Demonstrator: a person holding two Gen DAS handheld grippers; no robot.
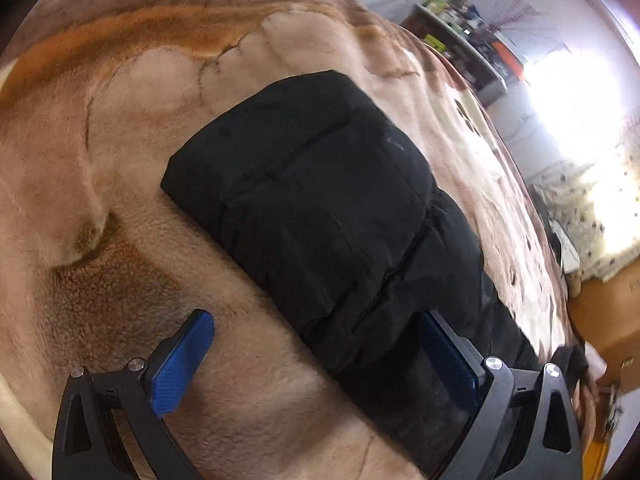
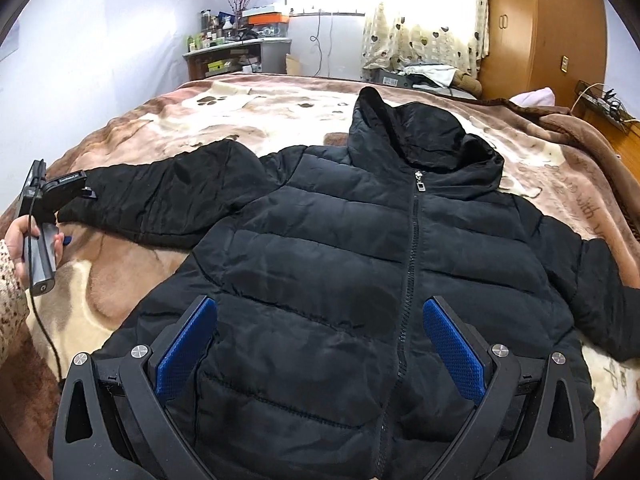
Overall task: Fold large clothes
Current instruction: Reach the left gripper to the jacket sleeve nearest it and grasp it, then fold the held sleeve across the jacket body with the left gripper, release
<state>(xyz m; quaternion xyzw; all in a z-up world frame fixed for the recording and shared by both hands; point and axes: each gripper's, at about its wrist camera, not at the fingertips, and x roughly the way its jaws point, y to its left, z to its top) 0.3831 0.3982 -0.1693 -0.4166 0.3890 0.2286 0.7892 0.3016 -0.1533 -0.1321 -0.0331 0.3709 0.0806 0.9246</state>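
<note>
The blue-padded fingers (image 2: 452, 344) of the right gripper (image 2: 320, 344) were spread wide above the lower front of the jacket, nothing held between them. The left gripper (image 1: 316, 356) was likewise seen parted, one finger over the blanket and the other over the sleeve (image 1: 316, 208), with no cloth pinched.

A plush brown and cream blanket (image 2: 240, 120) printed with paw marks was spread over the bed, and on it a black hooded puffer jacket (image 2: 340, 260) was laid front up, zipped closed. Its long axis was run away from the right camera, the hood (image 2: 404, 136) pointed toward the window and the hem nearest the gripper. One sleeve was stretched out to the left, its cuff lying just beside the left gripper held in a hand (image 2: 18, 240).

Beyond the bed, a cluttered shelf unit (image 2: 240, 52) carried bottles and boxes, which could not be told apart. A heart-patterned curtain (image 2: 424, 20) and a wooden wardrobe (image 2: 540, 32) were seen to the right.
</note>
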